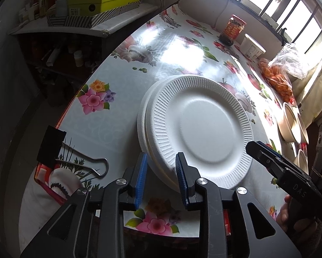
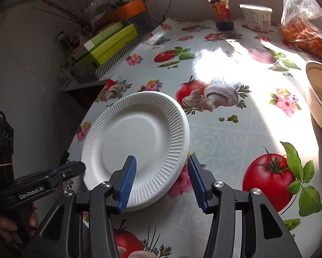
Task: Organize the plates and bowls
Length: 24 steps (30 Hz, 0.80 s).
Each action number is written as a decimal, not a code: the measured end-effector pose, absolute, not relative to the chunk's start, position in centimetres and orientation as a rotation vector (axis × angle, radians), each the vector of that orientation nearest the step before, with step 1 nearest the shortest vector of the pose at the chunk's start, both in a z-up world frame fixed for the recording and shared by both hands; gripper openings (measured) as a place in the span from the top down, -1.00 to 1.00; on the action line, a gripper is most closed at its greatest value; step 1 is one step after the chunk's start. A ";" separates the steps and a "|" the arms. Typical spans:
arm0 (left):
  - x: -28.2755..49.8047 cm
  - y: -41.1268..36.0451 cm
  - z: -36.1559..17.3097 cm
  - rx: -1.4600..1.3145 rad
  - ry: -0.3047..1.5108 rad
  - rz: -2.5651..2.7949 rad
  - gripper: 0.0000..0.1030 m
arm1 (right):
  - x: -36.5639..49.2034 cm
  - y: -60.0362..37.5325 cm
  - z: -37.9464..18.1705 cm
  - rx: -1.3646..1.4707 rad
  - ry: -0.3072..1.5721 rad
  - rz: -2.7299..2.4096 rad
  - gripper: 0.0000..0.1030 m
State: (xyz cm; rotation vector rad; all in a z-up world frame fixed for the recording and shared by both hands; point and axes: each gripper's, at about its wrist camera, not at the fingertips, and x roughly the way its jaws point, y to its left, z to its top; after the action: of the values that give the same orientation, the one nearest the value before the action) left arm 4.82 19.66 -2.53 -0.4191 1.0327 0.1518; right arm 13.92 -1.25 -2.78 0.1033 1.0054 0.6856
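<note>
Floral tablecloth [image 2: 225,142], stacked white plates [image 1: 204,126], rim between both spread tongs, left [image 1: 161,178], right [image 2: 164,185]

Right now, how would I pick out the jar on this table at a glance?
Start at the table's far edge by the wall, under the window. Three things line up there: the jar, a white tub and a clear bag of orange fruit. The jar is the leftmost, tall and glass, with a red label and dark contents.
</note>
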 end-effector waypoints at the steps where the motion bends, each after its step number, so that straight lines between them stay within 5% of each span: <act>1: 4.8 19.6 -2.5 -0.416 1.031 0.151 0.45 | 13.9 -1.2 -2.8 0.103 1.004 0.693 0.04; 24: 4.9 18.6 -2.2 -0.375 1.029 0.151 0.45 | 13.2 -1.1 -2.5 0.082 0.985 0.706 0.03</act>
State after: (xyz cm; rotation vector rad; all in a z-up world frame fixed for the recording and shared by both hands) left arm 4.88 18.65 -2.19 -0.3750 1.0289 0.1506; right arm 13.25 -1.07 -2.50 0.0816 0.9851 0.7060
